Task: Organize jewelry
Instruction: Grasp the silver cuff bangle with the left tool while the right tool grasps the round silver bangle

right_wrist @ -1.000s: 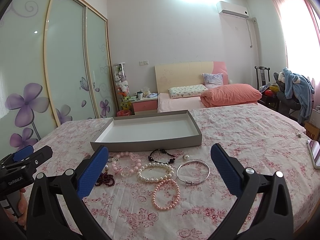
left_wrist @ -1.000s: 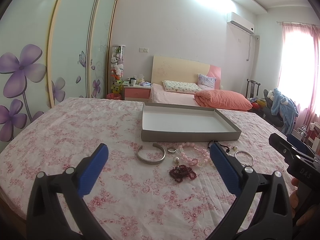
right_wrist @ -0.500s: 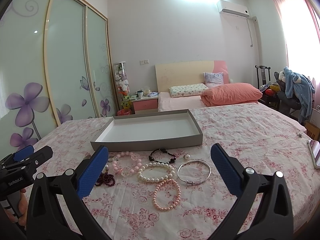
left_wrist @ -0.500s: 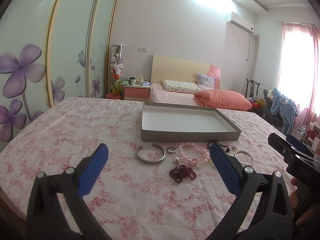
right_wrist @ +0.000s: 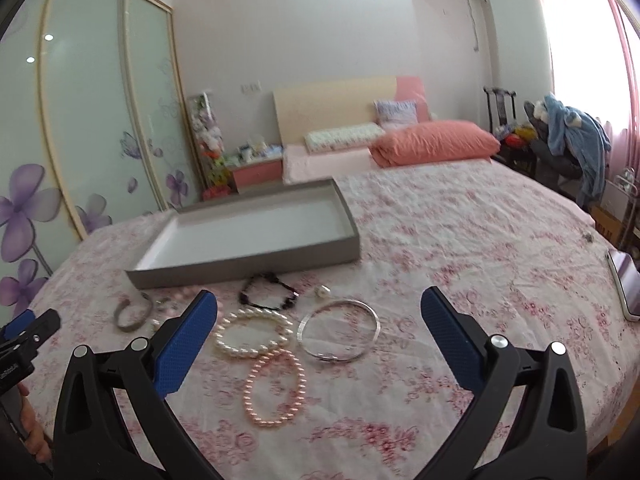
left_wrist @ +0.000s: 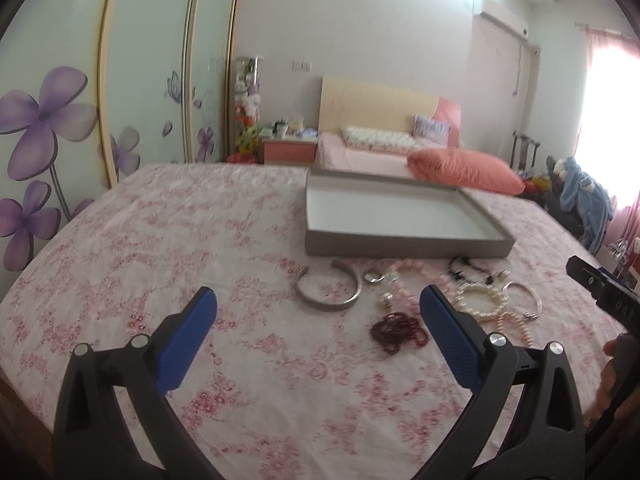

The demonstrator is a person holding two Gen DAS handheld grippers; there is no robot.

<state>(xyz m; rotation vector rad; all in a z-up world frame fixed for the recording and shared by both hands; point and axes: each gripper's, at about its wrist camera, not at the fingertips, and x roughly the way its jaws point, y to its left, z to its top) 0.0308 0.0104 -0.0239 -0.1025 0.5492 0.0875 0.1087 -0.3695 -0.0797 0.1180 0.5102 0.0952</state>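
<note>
While the tray (right_wrist: 256,256) lies empty on the bed (right_wrist: 460,240), all jewelry, from cuff (left_wrist: 328,290) to bangle (right_wrist: 339,335), remains just before it, unsorted; left tongs (left_wrist: 318,334) and right tongs (right_wrist: 319,334) gape, holding nothing.

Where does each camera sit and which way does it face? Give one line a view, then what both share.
Left wrist: rides the left gripper, open, facing across the floral bedspread to the open silver cuff bangle; the right gripper and fingers show at right.
Right wrist: rides the right gripper, open, facing the white pearl bracelet; the left gripper shows at left.
Shared: the shallow grey cardboard tray, empty, and the jewelry before it.
</note>
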